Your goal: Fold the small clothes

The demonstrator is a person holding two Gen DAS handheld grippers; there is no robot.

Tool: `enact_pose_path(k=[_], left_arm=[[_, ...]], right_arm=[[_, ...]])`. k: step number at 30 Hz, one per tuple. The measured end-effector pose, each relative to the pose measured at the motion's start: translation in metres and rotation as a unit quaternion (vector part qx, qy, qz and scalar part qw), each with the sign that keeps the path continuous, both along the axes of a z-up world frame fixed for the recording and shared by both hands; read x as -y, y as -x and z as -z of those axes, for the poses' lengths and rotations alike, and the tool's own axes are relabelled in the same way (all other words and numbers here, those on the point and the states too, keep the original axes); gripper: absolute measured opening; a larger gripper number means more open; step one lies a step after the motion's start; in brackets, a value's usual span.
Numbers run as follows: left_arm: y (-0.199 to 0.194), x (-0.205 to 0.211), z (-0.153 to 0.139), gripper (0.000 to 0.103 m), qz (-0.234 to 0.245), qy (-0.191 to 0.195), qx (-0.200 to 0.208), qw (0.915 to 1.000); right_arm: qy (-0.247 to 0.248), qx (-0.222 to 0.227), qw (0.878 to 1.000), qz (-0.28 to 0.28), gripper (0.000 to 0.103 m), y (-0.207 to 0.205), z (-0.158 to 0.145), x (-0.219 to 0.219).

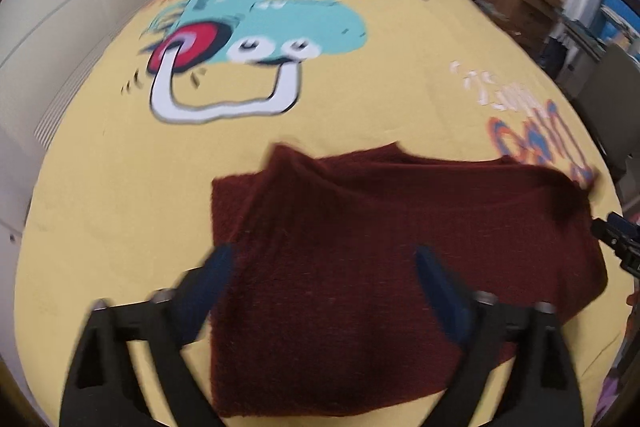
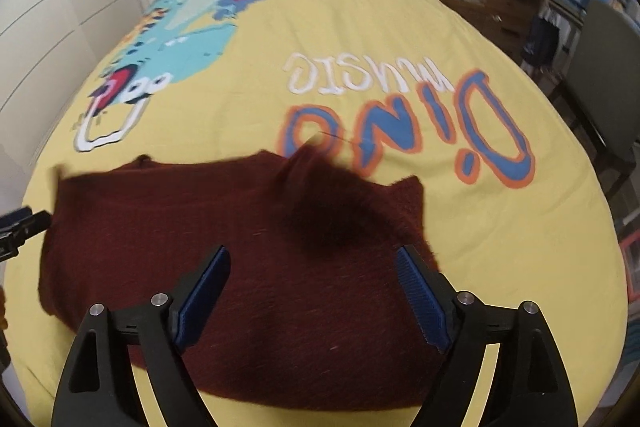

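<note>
Bedroom w/ a bed (image 1: 100, 187) under a yellow cartoon-dino cover; dark red knit garment (image 1: 360, 247) lies on the cover near the front edge, partly folded, top corners rumpled. Left tongs (image 1: 322, 279) and right tongs (image 2: 312, 275) both hover over it w/ jaws spread wide, nothing gripped, pads off the fabric.

Left gripper (image 1: 324, 283), right gripper (image 2: 312, 285): black frames, blue ribbed pads, silver pins
</note>
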State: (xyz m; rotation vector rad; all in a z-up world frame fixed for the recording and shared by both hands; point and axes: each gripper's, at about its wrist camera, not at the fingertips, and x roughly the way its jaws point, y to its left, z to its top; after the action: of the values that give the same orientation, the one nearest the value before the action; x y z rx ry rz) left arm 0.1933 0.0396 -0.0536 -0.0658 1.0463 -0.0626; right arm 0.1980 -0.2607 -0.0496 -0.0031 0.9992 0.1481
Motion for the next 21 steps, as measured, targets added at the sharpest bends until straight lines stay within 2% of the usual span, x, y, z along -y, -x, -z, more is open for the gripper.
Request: enact_pose_path(k=[5,11,16,18,21], left_arm=[[0.015,0.024,0.001,0.102,0.03,0.006,0.024,0.9992],[0.035,0.048,0.034,0.102,0.059,-0.005,0.032,0.9977],[0.049,0.051,0.076,0.102,0.06,-0.018,-0.01,0.998],[0.052,0.043,0.089,0.102,0.053,-0.02,-0.02,0.9982],[0.055,0.03,0.093,0.102,0.051,-0.018,-0.016,0.9984]], right_arm=[[0.014,0.014,0.999,-0.041,0.086,0.026,0.009,-0.035],[0.032,0.003,0.997,-0.064,0.086,0.048,0.049,-0.063],[0.048,-0.018,0.997,-0.062,0.086,0.055,0.083,-0.057],[0.046,-0.016,0.997,-0.058,0.086,0.055,0.084,-0.048],[0.048,-0.018,0.998,-0.04,0.086,0.052,0.082,-0.03]])
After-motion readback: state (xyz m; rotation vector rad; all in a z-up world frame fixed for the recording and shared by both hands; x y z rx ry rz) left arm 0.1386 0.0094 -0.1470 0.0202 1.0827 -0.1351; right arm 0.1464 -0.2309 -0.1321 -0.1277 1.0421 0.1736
